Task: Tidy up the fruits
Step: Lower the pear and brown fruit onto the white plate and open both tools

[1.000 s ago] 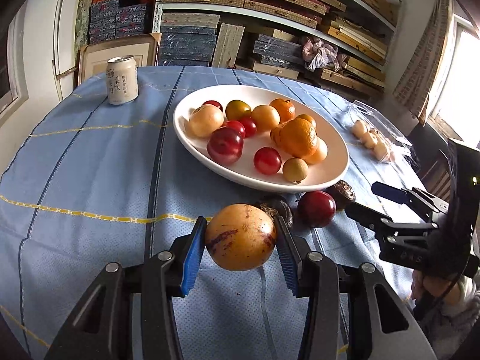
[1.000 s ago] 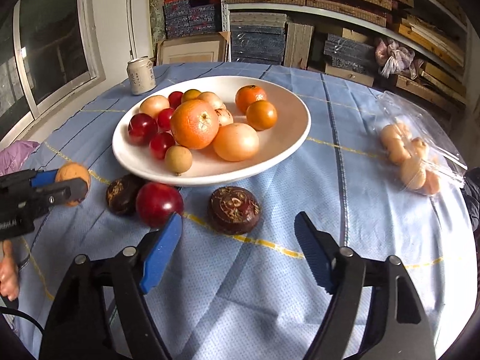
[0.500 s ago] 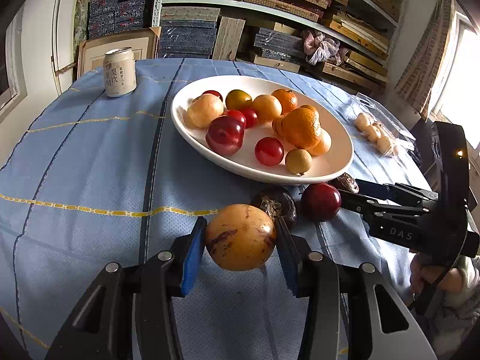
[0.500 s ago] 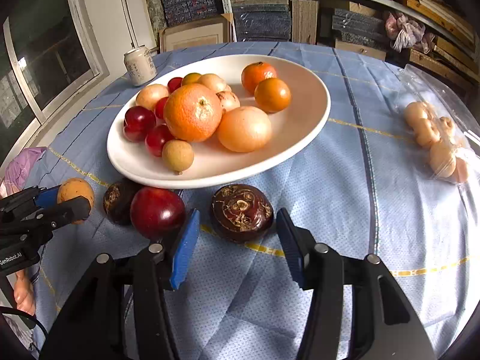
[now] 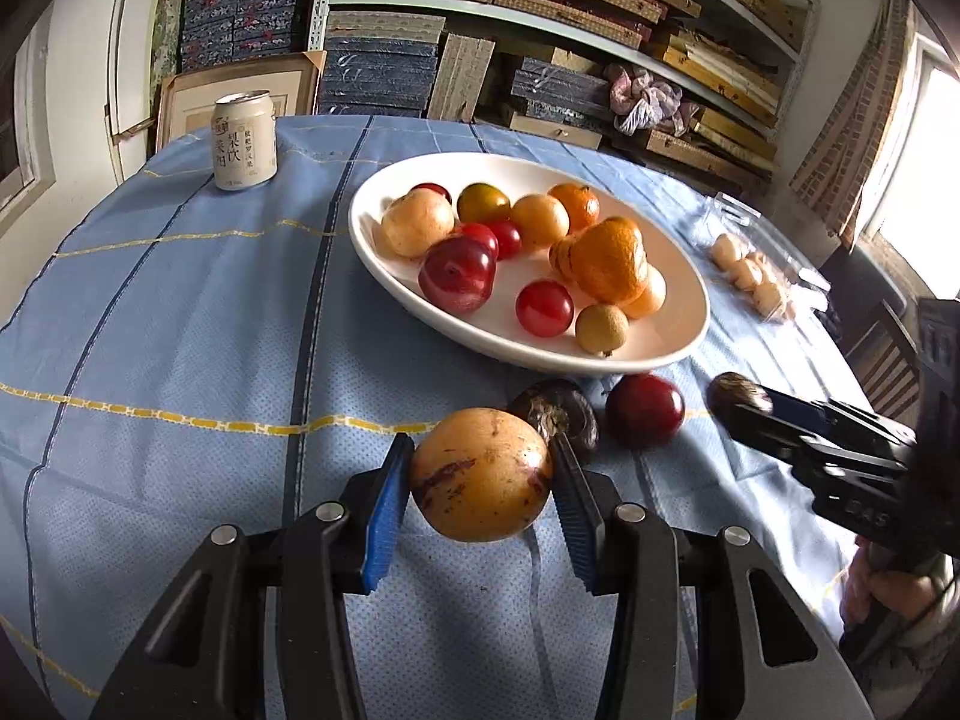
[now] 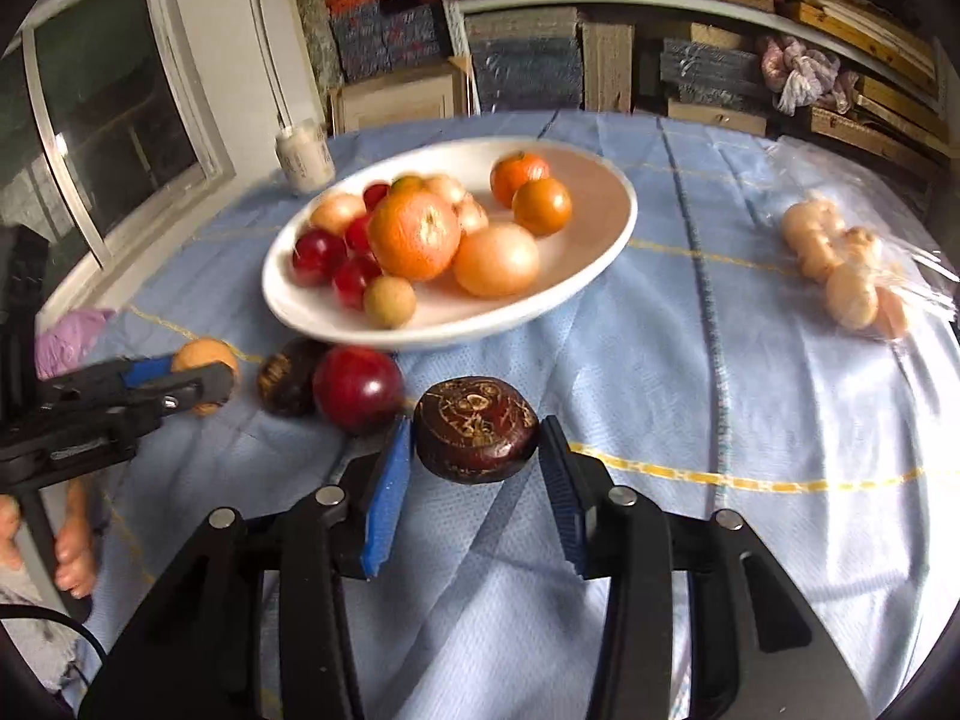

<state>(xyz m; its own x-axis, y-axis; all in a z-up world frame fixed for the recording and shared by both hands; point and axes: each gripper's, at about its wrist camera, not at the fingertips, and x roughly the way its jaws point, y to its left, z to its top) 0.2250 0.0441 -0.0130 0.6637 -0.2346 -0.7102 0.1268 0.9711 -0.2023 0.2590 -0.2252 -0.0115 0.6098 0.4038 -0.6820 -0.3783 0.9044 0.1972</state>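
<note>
My left gripper (image 5: 481, 447) is shut on a round yellow-orange fruit (image 5: 480, 474) held just above the blue cloth. The jaws of my right gripper (image 6: 475, 425) are closing, and both blue pads press on a flat dark brown fruit (image 6: 477, 432) raised a little off the cloth. A white plate (image 5: 528, 360) beyond both grippers holds several oranges, red plums and pale fruits. A red plum (image 6: 357, 387) and another dark fruit (image 6: 288, 384) lie on the cloth by the plate's near rim. The right gripper (image 5: 750, 411) shows at the right of the left wrist view.
A drink can (image 5: 245, 141) stands at the far left of the round table. A clear plastic bag of pale fruits (image 6: 840, 264) lies at the right. Shelves of stacked boxes fill the wall behind. A person's hand (image 6: 72, 552) holds the left gripper's handle.
My right gripper moved forward around the dark brown fruit, its jaws closed on it, and the fruit came up off the cloth. The left gripper and its fruit stayed put.
</note>
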